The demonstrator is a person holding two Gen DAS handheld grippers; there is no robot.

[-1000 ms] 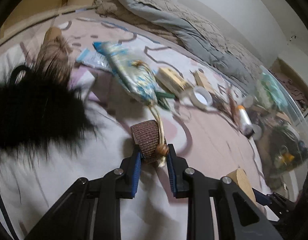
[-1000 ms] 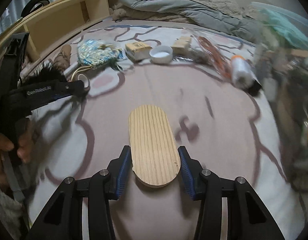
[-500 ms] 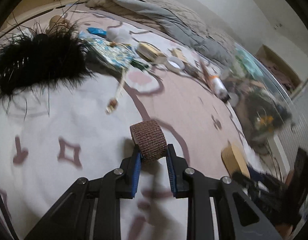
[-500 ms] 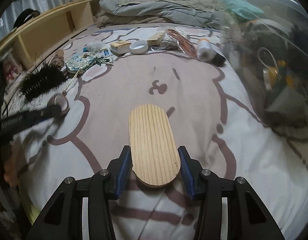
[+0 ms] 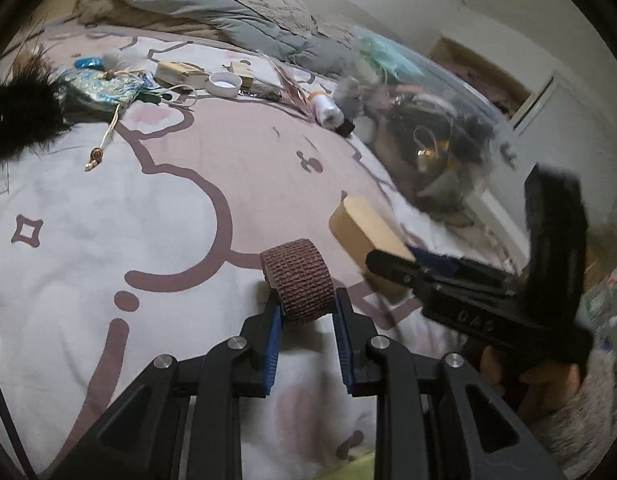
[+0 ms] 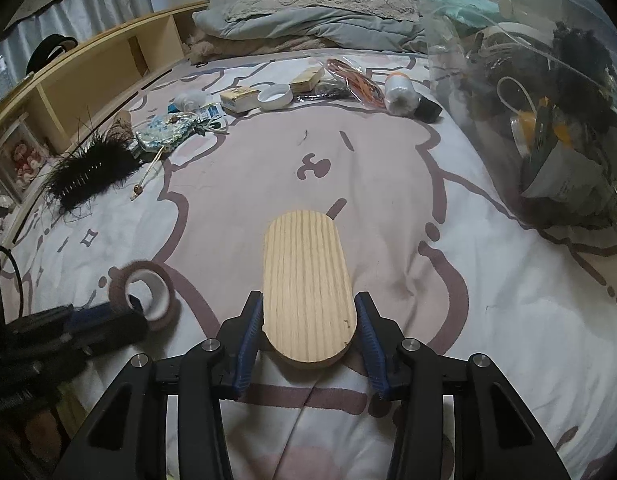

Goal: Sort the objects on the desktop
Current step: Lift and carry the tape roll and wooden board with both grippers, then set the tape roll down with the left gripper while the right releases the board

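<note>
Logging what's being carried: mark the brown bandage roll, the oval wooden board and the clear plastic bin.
brown bandage roll (image 5: 298, 280), left wrist view, ribbed outer wrap.
oval wooden board (image 6: 306, 284), right wrist view, grained top face.
clear plastic bin (image 6: 448, 52), right wrist view, near side wall.

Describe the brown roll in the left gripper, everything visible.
The brown roll is a short, wide cylinder of woven-looking, crepe-textured wrap, reddish brown, wound on a white core seen from the right wrist view. The left gripper is shut on it, blue pads pressing its two flat ends, so its axis runs across the jaws. It is held above the patterned bedsheet, apart from the wooden block beside it.
</note>
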